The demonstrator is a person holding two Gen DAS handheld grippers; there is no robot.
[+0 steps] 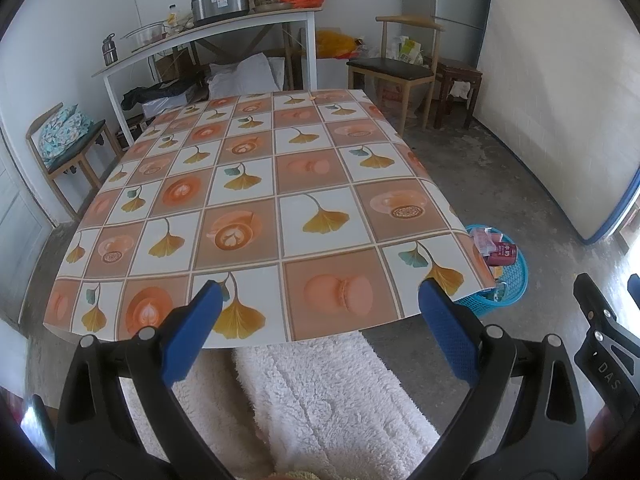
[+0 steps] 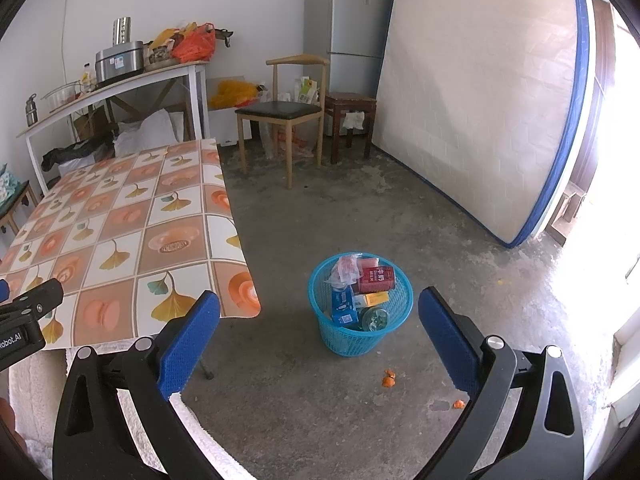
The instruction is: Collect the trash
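A blue plastic basket (image 2: pixel 360 336) stands on the concrete floor to the right of the table. It holds a red can (image 2: pixel 376 279), a blue packet (image 2: pixel 343 306), a yellow box, crumpled wrappers and a clear bottle. In the left wrist view the basket (image 1: pixel 508 280) peeks out past the table corner. My right gripper (image 2: pixel 320 320) hovers open above the floor, short of the basket, with nothing between its fingers. My left gripper (image 1: pixel 320 312) is open at the table's near edge and holds nothing. Orange peel scraps (image 2: pixel 389 379) lie on the floor near the basket.
The table (image 1: pixel 256 200) carries a checked orange cloth with leaf and coffee prints. A fluffy white rug (image 1: pixel 320 400) lies below its near edge. Chairs (image 2: pixel 284 112), a fridge (image 2: pixel 348 24), a leaning mattress (image 2: pixel 472 100) and a cluttered white shelf (image 1: pixel 208 32) ring the room.
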